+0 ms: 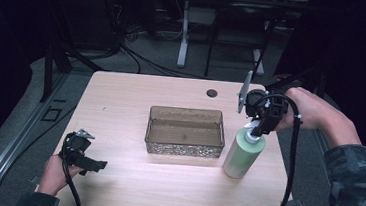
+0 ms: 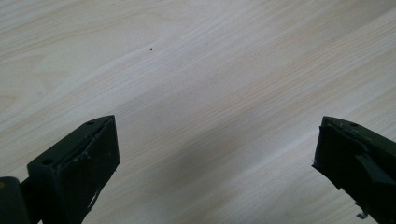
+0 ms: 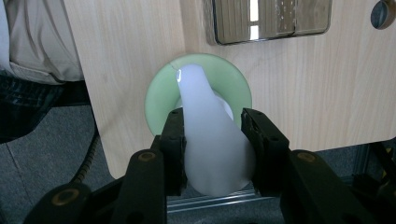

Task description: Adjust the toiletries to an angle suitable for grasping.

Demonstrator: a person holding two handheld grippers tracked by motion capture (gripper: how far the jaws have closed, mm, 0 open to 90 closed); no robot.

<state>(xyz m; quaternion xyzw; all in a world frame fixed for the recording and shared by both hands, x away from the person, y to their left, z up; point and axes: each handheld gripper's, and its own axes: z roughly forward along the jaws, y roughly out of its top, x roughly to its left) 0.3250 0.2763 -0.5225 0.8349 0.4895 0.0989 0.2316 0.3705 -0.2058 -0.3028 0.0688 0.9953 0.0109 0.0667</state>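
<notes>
A pale green pump bottle [image 1: 243, 154] with a white pump head [image 3: 210, 135] stands upright on the wooden table [image 1: 120, 107], right of a clear brownish plastic bin [image 1: 185, 132]. My right gripper [image 1: 260, 129] comes down on it from above and is shut on the white pump head; in the right gripper view both black jaws press its sides, with the green bottle shoulder [image 3: 161, 95] below. My left gripper [image 1: 96, 166] rests low at the table's front left, pointing right. Its fingers [image 2: 79, 163] stand wide apart over bare wood with nothing between them.
The bin [image 3: 273, 21] looks empty and sits at the table's middle. A dark round hole [image 1: 212, 93] marks the far side of the tabletop. Cables trail from both grippers. Dark floor and table legs lie beyond the far edge.
</notes>
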